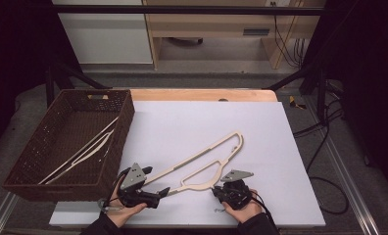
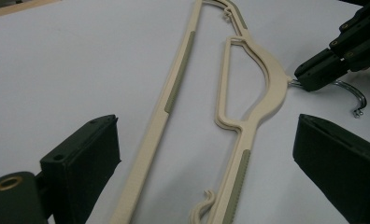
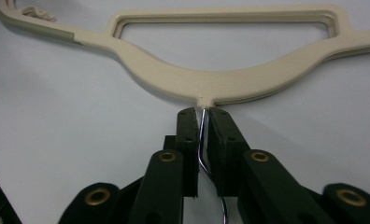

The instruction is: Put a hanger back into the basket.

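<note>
Centrally in the high view a cream plastic hanger point(image 1: 202, 164) lies flat on the white board point(image 1: 280, 147), running from lower left toward upper right of the frame; its metal hook point(image 1: 220, 208) points to the lower edge; right gripper point(image 1: 220, 192) sits at lower centre-right, held by the person's right hand point(image 1: 243, 210), jaws pinched tight on the hook's wire stem right at the hanger's neck; in the right gripper view the hanger point(image 3: 211, 79) spans the upper half of the frame, the wire hook point(image 3: 202, 135) runs down between the two black jaws at lower centre, pads pressing it from both sides; left gripper point(image 1: 163, 191) at lower left-centre of the high view, in the left hand point(image 1: 121, 205), jaws spread wide, pointing at the hanger's near arm; in the left gripper view the hanger point(image 2: 248, 116) lies between the two wide-apart jaws at lower left and lower right, neither pad touching it; right gripper point(image 2: 309, 77) shows at upper right there, clamped at the hook point(image 2: 353, 95), whose curved end lies on the board just beyond; brown woven basket point(image 1: 118, 147) stands at left of the high view, overhanging the board's left edge, with another cream hanger point(image 1: 84, 152) lying inside it, slanted across the floor of the basket.
</note>
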`<act>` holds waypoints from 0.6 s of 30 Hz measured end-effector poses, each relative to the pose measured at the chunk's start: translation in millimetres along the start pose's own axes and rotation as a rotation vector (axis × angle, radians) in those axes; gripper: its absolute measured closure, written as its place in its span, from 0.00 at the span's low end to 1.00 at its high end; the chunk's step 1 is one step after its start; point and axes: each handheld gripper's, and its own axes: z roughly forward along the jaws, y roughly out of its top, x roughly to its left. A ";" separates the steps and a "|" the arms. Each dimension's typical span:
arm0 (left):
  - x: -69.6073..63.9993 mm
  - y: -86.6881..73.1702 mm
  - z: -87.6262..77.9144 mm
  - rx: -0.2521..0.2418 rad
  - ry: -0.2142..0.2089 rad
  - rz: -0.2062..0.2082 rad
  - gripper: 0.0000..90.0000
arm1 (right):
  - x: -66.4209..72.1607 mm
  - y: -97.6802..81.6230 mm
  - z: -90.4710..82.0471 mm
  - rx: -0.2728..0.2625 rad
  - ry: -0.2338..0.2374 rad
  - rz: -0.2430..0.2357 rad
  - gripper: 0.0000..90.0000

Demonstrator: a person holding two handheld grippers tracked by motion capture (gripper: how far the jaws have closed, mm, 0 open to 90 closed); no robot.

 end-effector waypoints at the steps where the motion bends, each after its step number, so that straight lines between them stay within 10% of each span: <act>1: 0.1 0.1 0.0 0.000 0.000 -0.001 0.08 | 0.2 -0.1 0.3 -0.002 -0.003 0.004 0.94; 18: -11.1 8.9 3.3 -0.002 -0.028 0.032 0.09 | -2.5 6.5 -6.1 -0.015 -0.019 0.064 0.99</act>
